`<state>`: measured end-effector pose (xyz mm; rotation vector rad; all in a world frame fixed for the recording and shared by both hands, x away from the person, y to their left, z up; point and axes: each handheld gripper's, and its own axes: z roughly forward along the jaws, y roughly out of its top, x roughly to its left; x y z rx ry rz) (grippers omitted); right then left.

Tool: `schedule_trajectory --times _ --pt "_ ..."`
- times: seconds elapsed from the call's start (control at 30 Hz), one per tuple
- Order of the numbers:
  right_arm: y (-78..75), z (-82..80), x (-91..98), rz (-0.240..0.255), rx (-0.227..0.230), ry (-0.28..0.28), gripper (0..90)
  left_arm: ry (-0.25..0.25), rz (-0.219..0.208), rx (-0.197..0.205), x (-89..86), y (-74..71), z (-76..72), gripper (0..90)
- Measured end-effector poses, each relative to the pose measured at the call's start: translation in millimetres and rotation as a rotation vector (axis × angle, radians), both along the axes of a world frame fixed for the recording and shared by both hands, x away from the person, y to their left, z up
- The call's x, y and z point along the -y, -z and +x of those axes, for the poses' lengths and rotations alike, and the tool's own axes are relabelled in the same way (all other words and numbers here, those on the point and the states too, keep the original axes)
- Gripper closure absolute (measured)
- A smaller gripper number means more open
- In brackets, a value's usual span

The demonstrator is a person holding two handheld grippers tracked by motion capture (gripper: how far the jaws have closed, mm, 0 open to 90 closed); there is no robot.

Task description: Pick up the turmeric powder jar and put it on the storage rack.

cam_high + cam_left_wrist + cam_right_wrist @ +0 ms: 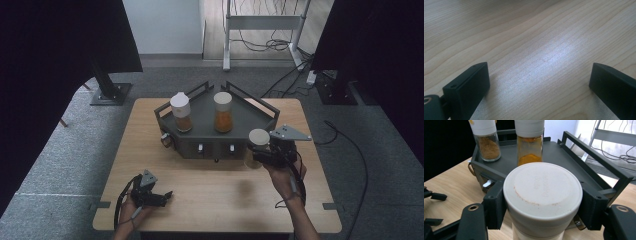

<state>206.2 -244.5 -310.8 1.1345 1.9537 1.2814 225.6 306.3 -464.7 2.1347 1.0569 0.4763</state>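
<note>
A spice jar with a grey-white lid (543,195) fills the space between the jaws of my right gripper (541,207), which is shut on it just under the lid. In the high view that jar (258,138) hangs off the table beside the front right corner of the dark grey rack (250,117), with my right gripper (263,151) around it. On the rack stand two more jars: one of brown spice (181,112) (486,141) and one of orange spice (223,112) (529,143). My left gripper (167,196) (539,82) rests low over the table's near left, open and empty.
The rack has raised rails (596,157) along its sides and small knobs (200,148) on its front. Bare wood table (210,190) lies between the two grippers. Stands and cables (280,45) are on the floor beyond the table.
</note>
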Motion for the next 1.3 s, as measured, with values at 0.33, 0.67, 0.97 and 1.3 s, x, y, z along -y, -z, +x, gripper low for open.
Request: schedule_trajectory --times 0.33,0.67,0.97,1.3 --pt "-11.2 10.9 -2.2 0.016 0.015 0.012 33.1 0.001 0.000 0.000 -0.1 0.0 0.1 2.8" --pt "-23.8 26.3 -5.9 0.023 0.026 0.029 33.0 0.002 0.000 0.000 -0.1 -0.1 0.2 2.8" --pt "-30.0 46.2 -8.2 0.026 0.041 0.037 33.1 0.003 -0.001 -0.002 -0.3 -0.1 0.5 2.8" --pt "-32.3 70.2 -16.4 0.004 0.054 0.075 33.1 0.006 0.002 -0.001 -0.5 -0.3 0.8 2.8"
